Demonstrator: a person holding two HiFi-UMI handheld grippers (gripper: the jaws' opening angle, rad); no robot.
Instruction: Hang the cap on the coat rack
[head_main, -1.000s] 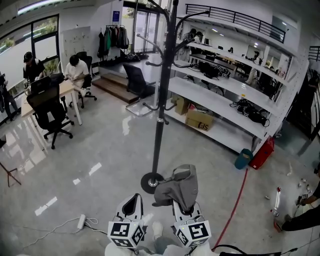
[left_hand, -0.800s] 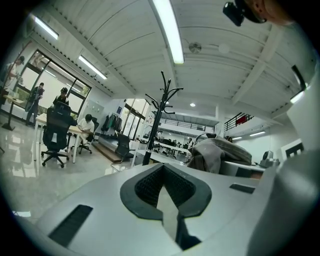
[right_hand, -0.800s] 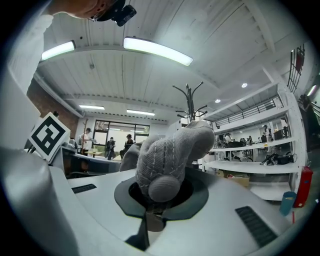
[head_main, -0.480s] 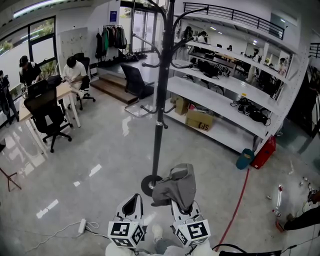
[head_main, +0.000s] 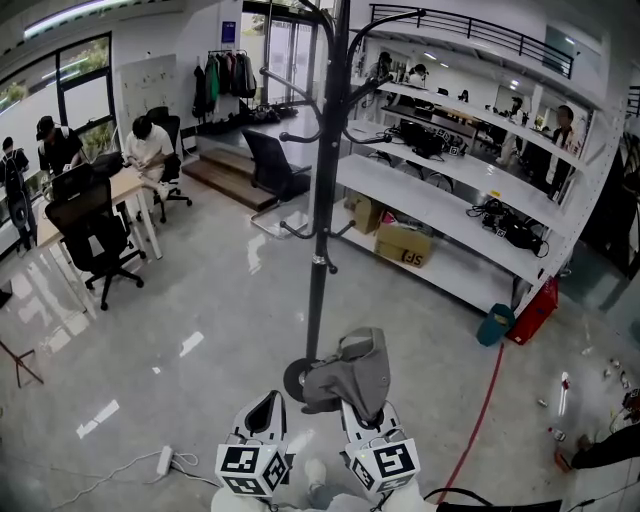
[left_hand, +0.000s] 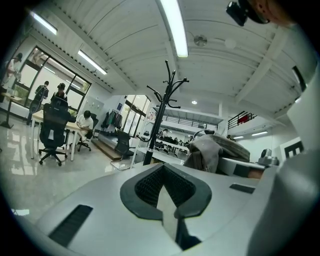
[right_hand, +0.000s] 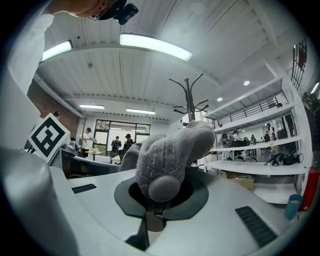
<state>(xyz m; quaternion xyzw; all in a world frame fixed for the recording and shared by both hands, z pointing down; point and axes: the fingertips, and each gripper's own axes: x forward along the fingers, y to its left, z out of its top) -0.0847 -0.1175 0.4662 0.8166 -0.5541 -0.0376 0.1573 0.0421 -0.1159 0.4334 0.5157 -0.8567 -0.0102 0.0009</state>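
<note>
grey cap (right_hand: 170, 155) sits clamped in your right gripper (right_hand: 151, 210), apart from the coat rack (head_main: 318, 200), on no hook. left gripper (left_hand: 167, 195) closed, empty. hanging remains outstanding.

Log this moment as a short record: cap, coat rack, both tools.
cap: grey, held in the right tool, on no hook yet
right tool: shut on the cap
left tool: shut, nothing between its jaws
coat rack: black, upright on the floor just ahead of both tools; the hooks in view are bare
task status: cap not yet hung
</note>
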